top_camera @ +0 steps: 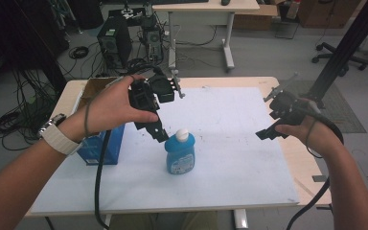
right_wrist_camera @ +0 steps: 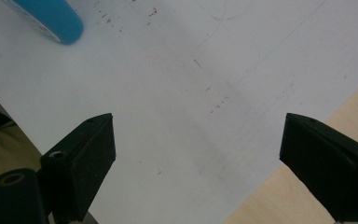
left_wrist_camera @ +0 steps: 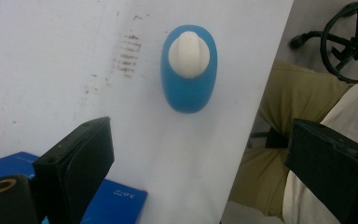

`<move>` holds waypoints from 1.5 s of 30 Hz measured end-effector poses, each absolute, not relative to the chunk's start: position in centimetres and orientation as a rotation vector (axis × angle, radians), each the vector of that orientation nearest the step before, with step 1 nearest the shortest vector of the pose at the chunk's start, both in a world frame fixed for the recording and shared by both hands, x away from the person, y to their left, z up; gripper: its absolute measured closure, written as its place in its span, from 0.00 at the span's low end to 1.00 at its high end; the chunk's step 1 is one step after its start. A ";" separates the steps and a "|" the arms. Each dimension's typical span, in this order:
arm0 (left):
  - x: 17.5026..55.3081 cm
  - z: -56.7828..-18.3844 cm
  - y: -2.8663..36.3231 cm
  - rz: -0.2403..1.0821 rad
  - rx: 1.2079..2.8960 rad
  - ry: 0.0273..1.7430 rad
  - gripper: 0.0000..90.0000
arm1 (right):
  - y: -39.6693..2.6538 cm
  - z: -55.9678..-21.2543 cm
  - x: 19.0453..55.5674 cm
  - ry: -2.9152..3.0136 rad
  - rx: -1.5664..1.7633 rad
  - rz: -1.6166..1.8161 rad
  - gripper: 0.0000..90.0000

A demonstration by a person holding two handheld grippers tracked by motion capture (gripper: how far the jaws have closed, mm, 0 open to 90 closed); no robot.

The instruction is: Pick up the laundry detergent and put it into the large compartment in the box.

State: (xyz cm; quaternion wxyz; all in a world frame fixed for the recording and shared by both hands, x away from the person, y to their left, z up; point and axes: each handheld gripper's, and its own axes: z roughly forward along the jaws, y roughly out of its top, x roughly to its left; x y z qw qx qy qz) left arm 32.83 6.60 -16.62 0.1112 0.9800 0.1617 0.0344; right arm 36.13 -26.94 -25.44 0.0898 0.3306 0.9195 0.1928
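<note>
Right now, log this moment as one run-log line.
left gripper: open, above blue bottle, not touching | right gripper: open, over white mat, holding nothing | bottle: upright, white cap on | blue box: at mat's left edge

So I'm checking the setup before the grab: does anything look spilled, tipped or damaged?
Nothing stands out. The blue bottle stands upright with its white cap on, and no liquid shows around it. The white mat has only faint scuff marks. The blue box sits at the mat's left edge. Both grippers are open and hold nothing.
</note>
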 end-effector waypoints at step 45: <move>34.6 -20.3 3.4 0.048 2.858 0.516 0.10 | -27.1 -25.7 35.9 2.739 0.990 0.571 0.12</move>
